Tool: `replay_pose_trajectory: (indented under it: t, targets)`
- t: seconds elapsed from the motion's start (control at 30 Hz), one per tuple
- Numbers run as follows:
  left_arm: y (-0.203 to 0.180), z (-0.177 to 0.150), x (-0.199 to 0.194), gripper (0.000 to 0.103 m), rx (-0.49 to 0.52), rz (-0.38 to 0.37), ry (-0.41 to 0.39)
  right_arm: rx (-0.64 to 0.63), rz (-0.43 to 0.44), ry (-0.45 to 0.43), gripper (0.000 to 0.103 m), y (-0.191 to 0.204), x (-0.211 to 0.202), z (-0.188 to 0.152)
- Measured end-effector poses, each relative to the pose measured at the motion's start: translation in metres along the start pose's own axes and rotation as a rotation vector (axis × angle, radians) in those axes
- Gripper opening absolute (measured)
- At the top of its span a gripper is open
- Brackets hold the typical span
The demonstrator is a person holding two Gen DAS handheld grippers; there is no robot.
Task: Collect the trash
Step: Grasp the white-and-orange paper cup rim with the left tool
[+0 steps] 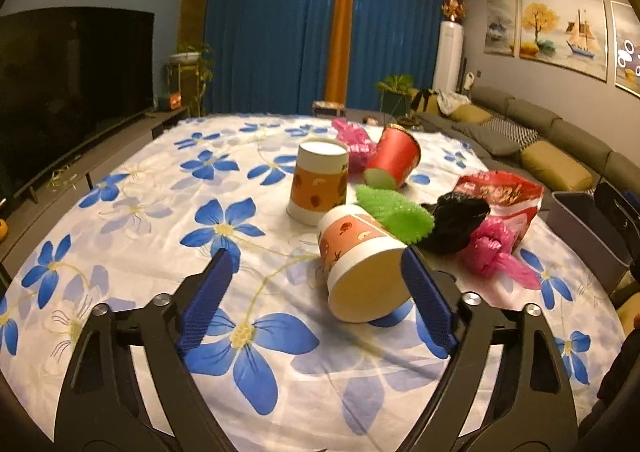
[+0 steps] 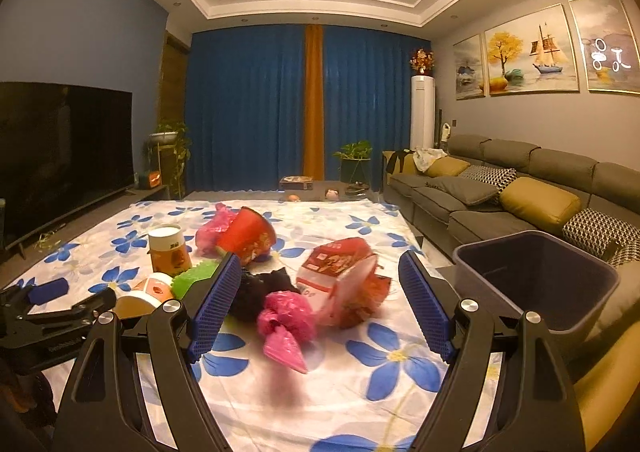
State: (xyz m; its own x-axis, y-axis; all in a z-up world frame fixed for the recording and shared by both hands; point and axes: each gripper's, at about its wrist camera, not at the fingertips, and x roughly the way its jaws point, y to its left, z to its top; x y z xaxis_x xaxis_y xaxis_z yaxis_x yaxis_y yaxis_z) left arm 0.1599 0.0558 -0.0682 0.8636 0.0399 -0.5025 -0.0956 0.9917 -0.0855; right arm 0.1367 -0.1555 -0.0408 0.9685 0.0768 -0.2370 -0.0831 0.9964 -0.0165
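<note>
A white cloth with blue flowers (image 1: 132, 220) covers the tabletop. Trash is clustered toward its right edge: three paper cups, two pink bags, one black bag (image 1: 456, 222), one red packet (image 2: 340, 272). Tipped orange-banded paper cup (image 1: 360, 264) lies between the wide-open left gripper (image 1: 316, 292), touching its right pad. Right gripper (image 2: 320, 300), wide open, holds nothing; grey bin (image 2: 536, 280) beside the right edge.

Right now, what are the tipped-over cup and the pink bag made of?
The tipped-over cup looks like matte printed paperboard: stiff round wall, dull tan bottom. The pink bag looks like thin glossy plastic film: crumpled, knotted, slightly see-through. Neither is certain by look alone.
</note>
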Motion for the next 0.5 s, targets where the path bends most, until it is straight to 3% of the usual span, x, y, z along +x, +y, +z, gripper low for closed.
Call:
replay_pose_trajectory:
  t: [0.2,0.37,0.5]
  targets:
    - [0.001,0.003,0.024,0.058,-0.004,-0.024,0.085,-0.017,0.016,0.033,0.079,0.016,0.020,0.000]
    - [0.005,0.005,0.037,0.025,-0.035,-0.056,0.135,-0.049,0.031,0.067,0.074,0.030,0.038,-0.001]
    - [0.013,0.007,0.045,0.014,-0.071,-0.085,0.146,-0.068,0.035,0.102,0.069,0.040,0.057,-0.002]
